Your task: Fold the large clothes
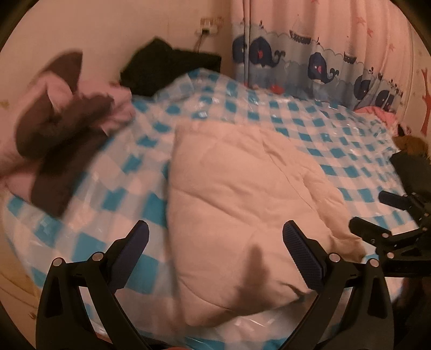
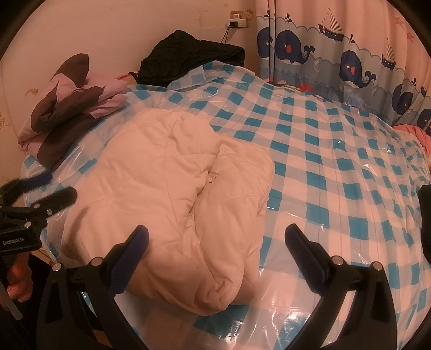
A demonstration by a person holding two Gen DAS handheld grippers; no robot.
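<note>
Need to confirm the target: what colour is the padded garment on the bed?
Cream-white, quilted garment; it shows best in the right wrist view.

Home bedroom, likely a child's. A bed with a blue-and-white checked cover under clear plastic sheeting fills most of both views. Curtain printed with cartoon whales and sailboats hangs along the far side. Wall socket with a plugged-in charger sits above the bed's corner. Loose bedding and clothes lie about: cream quilt, pink-and-brown pile, black garment.
</note>
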